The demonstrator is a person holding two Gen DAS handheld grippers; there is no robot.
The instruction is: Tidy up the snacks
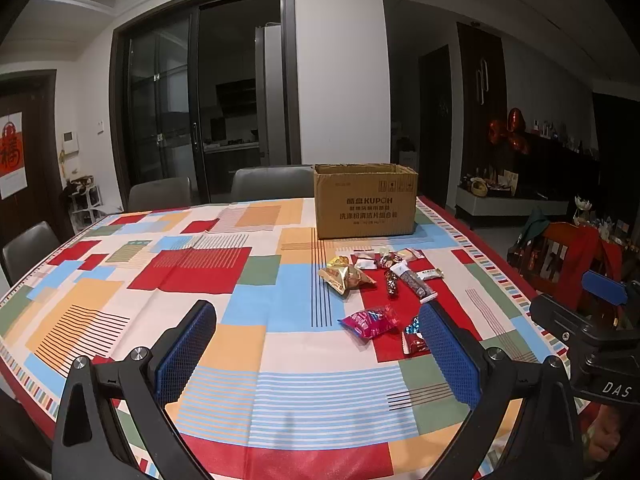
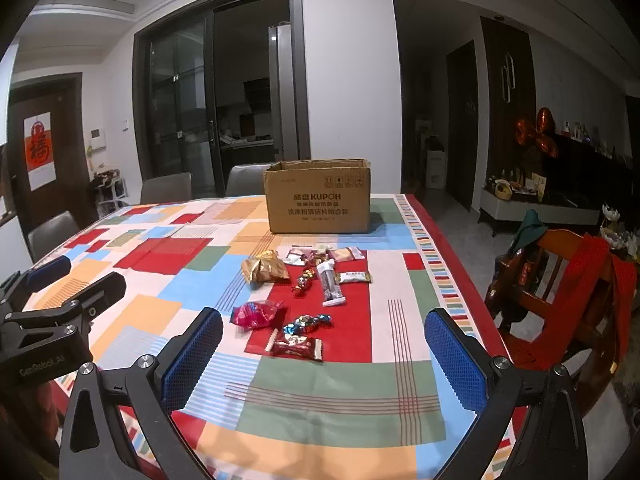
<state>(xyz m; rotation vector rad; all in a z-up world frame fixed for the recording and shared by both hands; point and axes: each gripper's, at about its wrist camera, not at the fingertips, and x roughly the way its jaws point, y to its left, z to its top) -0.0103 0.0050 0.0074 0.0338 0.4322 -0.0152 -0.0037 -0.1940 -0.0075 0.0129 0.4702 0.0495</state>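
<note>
Several wrapped snacks lie on a patchwork tablecloth (image 2: 344, 396) in front of an open cardboard box (image 2: 318, 200), also seen in the left wrist view (image 1: 366, 204). Nearest are a pink packet (image 2: 256, 315) (image 1: 370, 321), a red bar packet (image 2: 297, 347), a blue foil candy (image 2: 308, 323); farther are a gold packet (image 2: 266, 267) (image 1: 346, 276) and a long dark bar (image 2: 331, 282). My left gripper (image 1: 320, 356) is open and empty, above the table short of the snacks. My right gripper (image 2: 324, 356) is open and empty, just short of the red bar packet.
Grey chairs (image 1: 160, 192) stand at the table's far and left sides. A wooden chair with red cloth (image 2: 568, 300) stands by the right edge. Each gripper shows at the other view's side: the right one (image 1: 592, 320), the left one (image 2: 52, 300).
</note>
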